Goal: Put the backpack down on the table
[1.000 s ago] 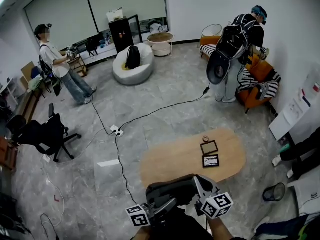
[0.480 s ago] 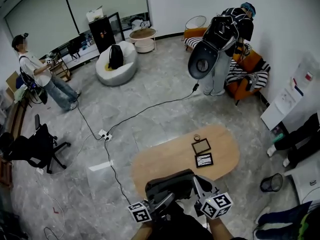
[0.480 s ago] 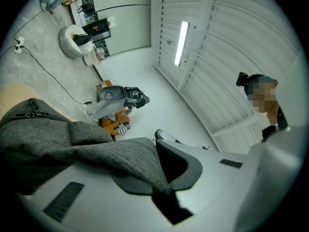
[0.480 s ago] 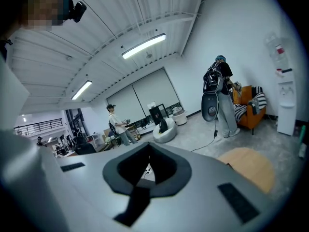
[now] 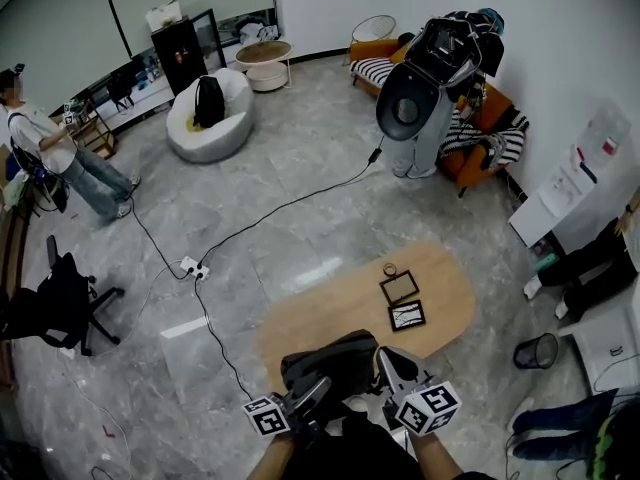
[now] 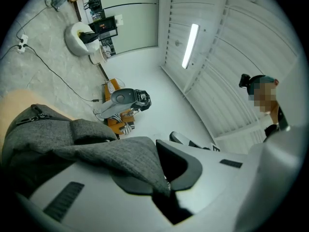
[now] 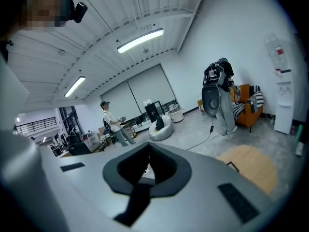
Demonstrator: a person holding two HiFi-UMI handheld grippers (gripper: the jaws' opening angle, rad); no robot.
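Pinching a fold of the grey backpack [image 6: 58, 139] to bear its weight, the left hand-held gripper [image 6: 163, 180] holds it just ahead at the desk [image 5: 330, 313] edge, apparently for lowering, while the right hand-held gripper [image 7: 147, 170] flanks it, jaws pressed together, empty.

There were one backpack [image 5: 335, 353], one table [image 5: 320, 313], two frames [image 5: 399, 287], one small ring [image 5: 390, 269], one left claw [image 5: 318, 386] and one right claw [image 5: 384, 356].
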